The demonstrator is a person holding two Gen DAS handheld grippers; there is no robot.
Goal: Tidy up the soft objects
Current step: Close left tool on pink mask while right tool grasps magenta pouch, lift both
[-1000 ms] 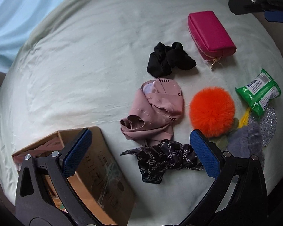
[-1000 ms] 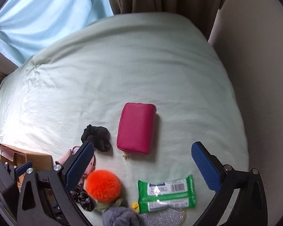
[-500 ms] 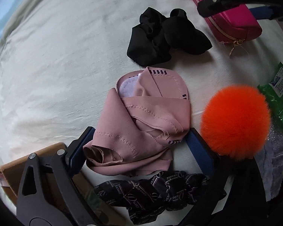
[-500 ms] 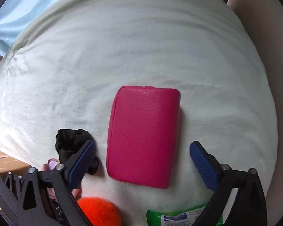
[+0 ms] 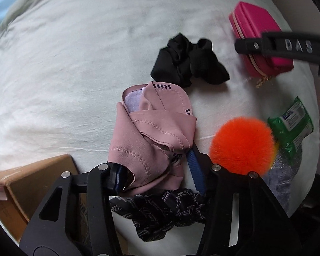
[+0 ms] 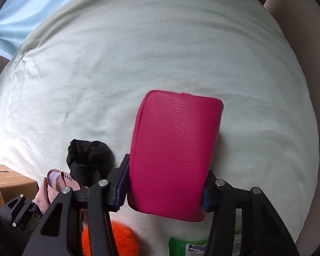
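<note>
Two grasps are in hand at once. On the right of the bed, the right gripper (image 6: 162, 196) has its jaws clenched across the near end of the pink pouch (image 6: 175, 153), which lies on the pale sheet (image 6: 138, 53). Near the middle, the left gripper (image 5: 157, 170) has its jaws closed around the near folds of the pink fabric piece (image 5: 151, 132); whether it is pinched firmly cannot be told, since the cloth bulges between the pads.

To do this step well, each lift should likely go straight up before any sideways travel. The pouch is stiff and held at one end only, so its far end may droop and its zip pull may drag. The fabric may unfold and snag the patterned scrunchie (image 5: 166, 213) just under it, or brush the orange pompom (image 5: 242, 145) at its right. The cardboard box (image 5: 32, 189) at the near left looks the probable destination; the black scrunchie (image 5: 189, 64) and green wipes pack (image 5: 291, 125) wait farther off.
</note>
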